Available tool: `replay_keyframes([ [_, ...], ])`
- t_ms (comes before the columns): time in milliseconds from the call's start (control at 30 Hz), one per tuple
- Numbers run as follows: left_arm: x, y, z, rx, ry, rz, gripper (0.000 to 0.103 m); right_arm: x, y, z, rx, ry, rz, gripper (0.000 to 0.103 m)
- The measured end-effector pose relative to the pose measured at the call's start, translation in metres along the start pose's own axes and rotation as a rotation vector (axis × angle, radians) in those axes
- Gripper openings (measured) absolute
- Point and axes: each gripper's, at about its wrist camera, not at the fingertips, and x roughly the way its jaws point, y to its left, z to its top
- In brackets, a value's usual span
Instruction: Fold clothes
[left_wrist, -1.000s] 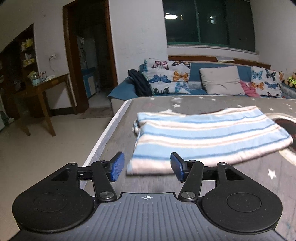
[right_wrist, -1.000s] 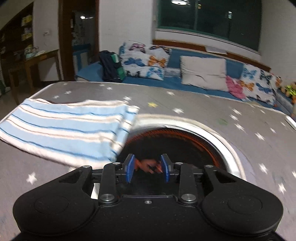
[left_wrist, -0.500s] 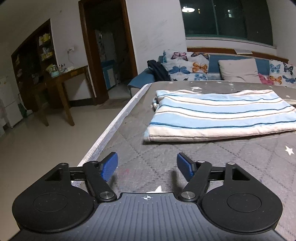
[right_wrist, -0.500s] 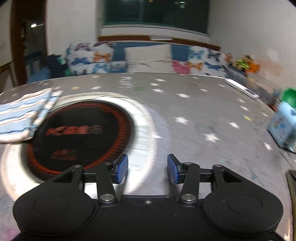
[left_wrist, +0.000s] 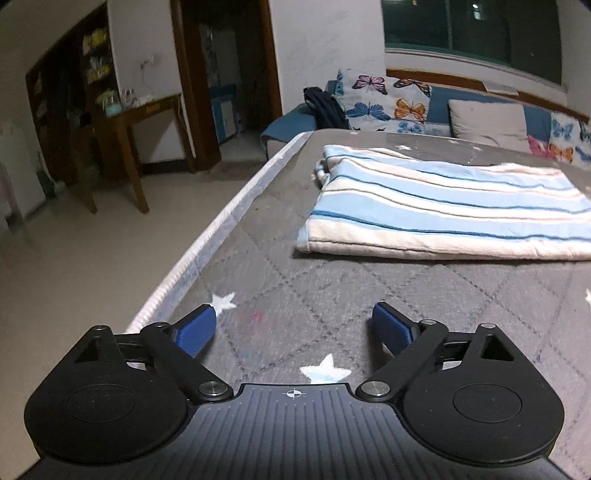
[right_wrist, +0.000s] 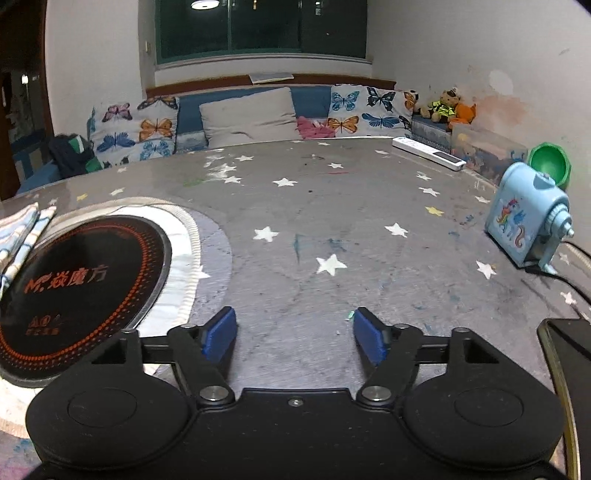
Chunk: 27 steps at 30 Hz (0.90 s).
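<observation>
A: Where is the stripy cloth (left_wrist: 443, 210)?
B: It lies folded on the gray star table (left_wrist: 332, 288), beside the black round plate (right_wrist: 81, 280).
A: And the grabbers?
B: The left gripper (left_wrist: 293, 328) and right gripper (right_wrist: 294, 334) are opening wide, nothing between their fingers.

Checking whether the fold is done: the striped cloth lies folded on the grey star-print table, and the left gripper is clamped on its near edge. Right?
Not quite. The left wrist view shows the striped cloth folded on the table, but the left gripper is short of it, jaws opening with nothing between them.
</observation>
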Motion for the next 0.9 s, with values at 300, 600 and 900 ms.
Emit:
replay_keyframes([
  [300,-0.001,0.003,-0.001,-0.031,0.018,-0.023,0.101,0.001,0.000,-0.004,0.006,0.006,-0.007,0.103],
  [600,0.001,0.006,-0.001,-0.040,0.020,-0.026,0.102,0.002,0.001,-0.008,0.012,0.012,-0.014,0.103],
  [900,0.005,0.012,-0.001,-0.038,0.020,-0.030,0.102,0.003,0.001,-0.013,0.018,0.017,-0.020,0.103],
])
